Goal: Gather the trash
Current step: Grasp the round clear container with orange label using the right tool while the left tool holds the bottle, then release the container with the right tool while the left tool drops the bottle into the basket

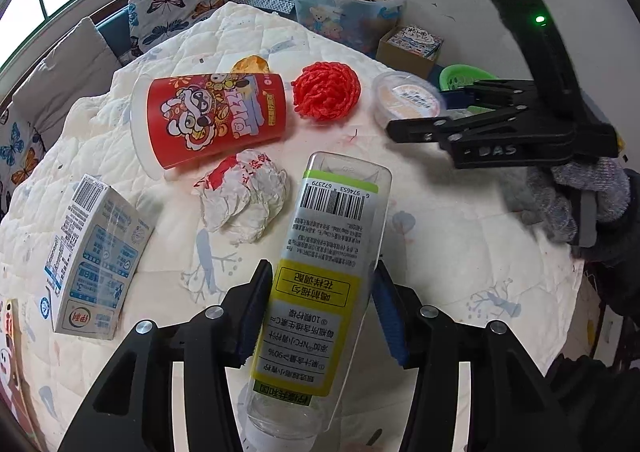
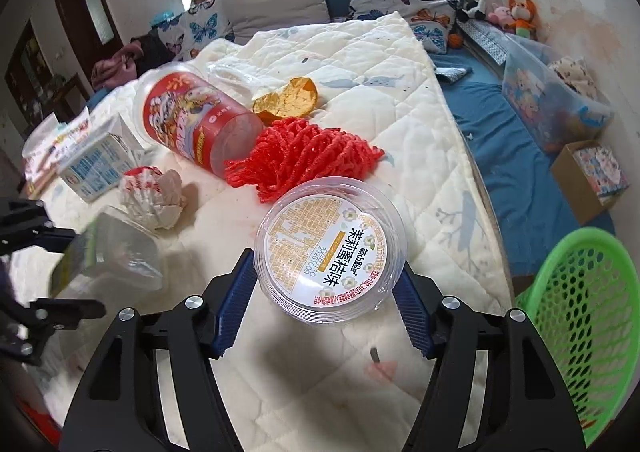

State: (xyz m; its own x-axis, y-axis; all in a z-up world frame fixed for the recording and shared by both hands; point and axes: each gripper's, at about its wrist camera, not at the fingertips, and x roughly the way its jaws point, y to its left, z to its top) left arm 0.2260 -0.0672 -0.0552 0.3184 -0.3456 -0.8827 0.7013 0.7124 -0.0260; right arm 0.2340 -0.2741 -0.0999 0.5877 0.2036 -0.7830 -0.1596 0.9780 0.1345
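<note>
Left claw (image 1: 320,316) grips bottle (image 1: 320,260); R claw (image 2: 326,284) prob. clamps tub (image 2: 330,248).

Readable text on bottle, cup, tub, gripper

Clear bottle (image 1: 320,272): barcode digits "6 974653 672379", upside down, plus small Chinese print. Red snack cup (image 1: 212,120): "PIZZA", upside down. Round tub lid (image 2: 330,248): "茉莉蜜桔味", date-like "20261009". Right gripper (image 1: 412,128) body: embossed "DAS". Milk carton (image 1: 94,256): print too small.

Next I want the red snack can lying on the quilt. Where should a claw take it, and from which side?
Grip the red snack can across the middle of its round body, coming down from above. It lies on its side on the quilt, so its curved flanks face outward. The crumpled paper and red netting crowd its sides, so probably keep the fingers narrow.
</note>
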